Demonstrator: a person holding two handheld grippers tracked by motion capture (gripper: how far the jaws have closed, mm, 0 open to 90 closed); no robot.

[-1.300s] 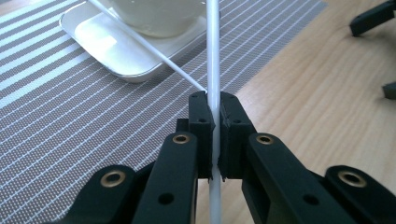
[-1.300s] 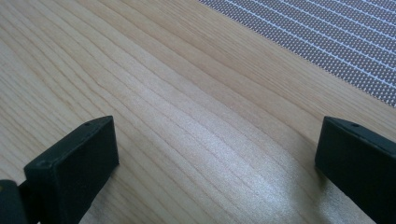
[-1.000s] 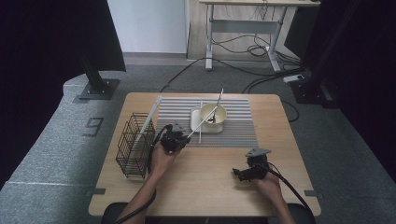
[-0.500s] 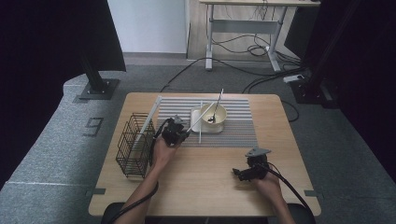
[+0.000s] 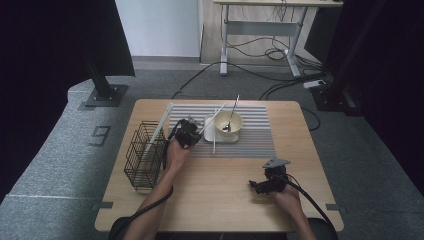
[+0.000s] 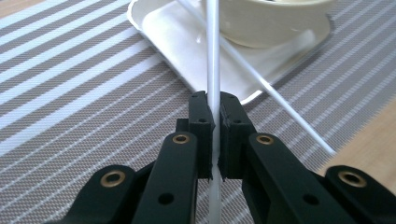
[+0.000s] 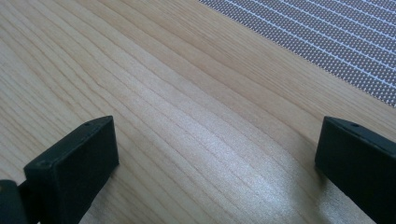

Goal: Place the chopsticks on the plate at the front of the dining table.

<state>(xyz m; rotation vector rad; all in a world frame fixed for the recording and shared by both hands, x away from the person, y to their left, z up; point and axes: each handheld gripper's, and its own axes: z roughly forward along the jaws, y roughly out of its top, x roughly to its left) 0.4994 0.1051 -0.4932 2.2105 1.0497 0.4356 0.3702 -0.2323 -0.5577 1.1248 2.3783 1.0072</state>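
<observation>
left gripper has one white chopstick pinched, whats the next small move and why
Probably lift the white chopstick clear of the tray and carry it toward the wire basket. The left gripper is shut on it, its far end crosses the second chopstick by the bowl, so raising first should avoid dragging that one. The right gripper rests open on the table.

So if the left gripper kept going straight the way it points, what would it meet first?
Probably the white tray under the bowl. The left gripper, shut on a white chopstick, points over the striped mat at the tray's near edge; depth is unclear.
</observation>
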